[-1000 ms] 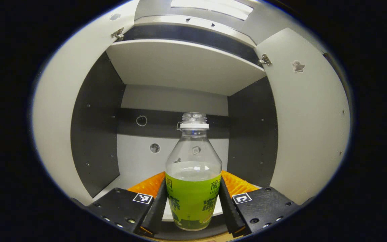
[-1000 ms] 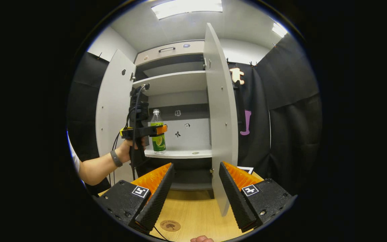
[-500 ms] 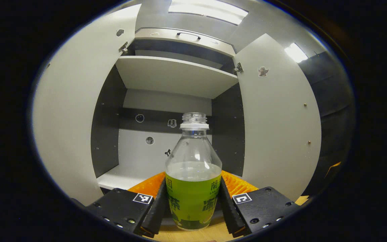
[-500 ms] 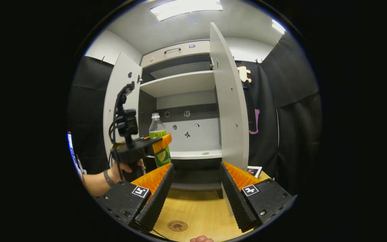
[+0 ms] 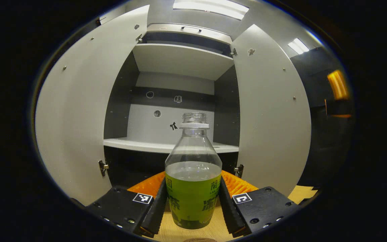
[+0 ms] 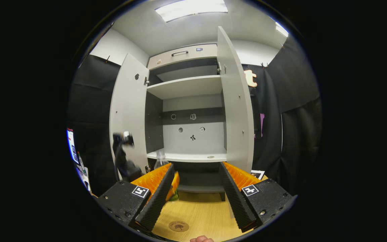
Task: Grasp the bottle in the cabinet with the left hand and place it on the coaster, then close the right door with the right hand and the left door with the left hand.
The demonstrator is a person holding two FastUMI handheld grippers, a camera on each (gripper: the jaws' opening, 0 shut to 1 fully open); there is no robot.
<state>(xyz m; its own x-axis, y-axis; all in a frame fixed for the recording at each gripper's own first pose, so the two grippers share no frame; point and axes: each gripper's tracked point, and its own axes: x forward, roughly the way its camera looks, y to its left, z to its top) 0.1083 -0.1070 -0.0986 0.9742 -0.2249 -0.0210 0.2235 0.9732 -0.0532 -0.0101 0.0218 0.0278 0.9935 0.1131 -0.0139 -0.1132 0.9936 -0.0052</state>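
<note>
While the cabinet (image 6: 186,101) is standing with both doors swung wide, these lines are holding:
Cabinet: its middle shelf (image 6: 193,156) is carrying just one small round thing I can't identify.
Bottle (image 5: 193,181): uncapped, clear above a green label, part full of clear liquid; it is hanging upright outside the cabinet, over the wooden table (image 6: 197,210).
Left gripper (image 5: 192,201): both fingers are pressing the bottle's label.
Right gripper (image 6: 195,195): jaws are gaping wide, holding nothing.
Right gripper view: it is showing the coaster (image 6: 178,226) on the table and the bottle partly hidden behind a finger.
Left gripper view: it is showing the bottle close up.
</note>
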